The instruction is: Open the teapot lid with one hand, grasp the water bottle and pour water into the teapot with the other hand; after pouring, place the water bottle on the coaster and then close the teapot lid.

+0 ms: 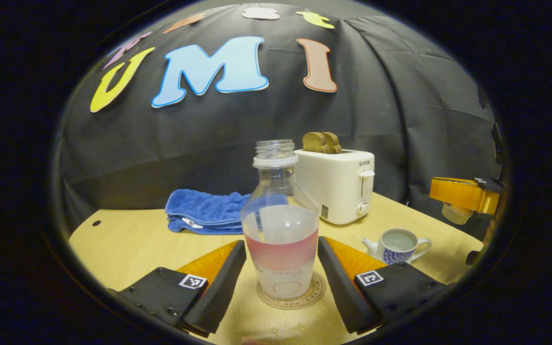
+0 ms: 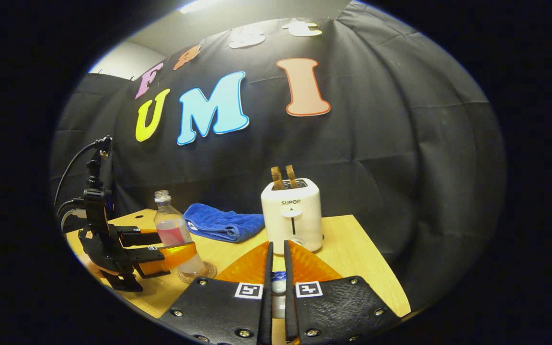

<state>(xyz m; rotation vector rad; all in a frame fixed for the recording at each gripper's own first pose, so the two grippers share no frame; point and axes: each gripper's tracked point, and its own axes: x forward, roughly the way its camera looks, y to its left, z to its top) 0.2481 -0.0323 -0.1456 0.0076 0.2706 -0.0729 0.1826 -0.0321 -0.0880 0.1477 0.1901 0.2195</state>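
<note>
- The clear, uncapped plastic water bottle (image 1: 280,225) with a pink label band, part full, looks light, thin-walled and easily dented; best held at the banded middle.
- It stands on the round printed coaster (image 1: 291,295).
- The left gripper (image 1: 281,280) flanks it, jaws apart, not touching.
- The right gripper (image 2: 276,282) pinches the small white teapot lid (image 2: 278,286); the blue-patterned white teapot (image 1: 396,245) stands open nearby.

Clear plastic water bottle (image 1: 281,225), pink label band, uncapped, partly filled; stands upright on round cork-coloured coaster (image 1: 291,296) with printed ring, on the wooden table. Small white teapot (image 1: 396,246) with blue pattern sits to the bottle's right in the left gripper view, lid off, opening showing water inside, spout toward the bottle. White teapot lid (image 2: 278,286) pinched between two fingers in the right gripper view.
</note>
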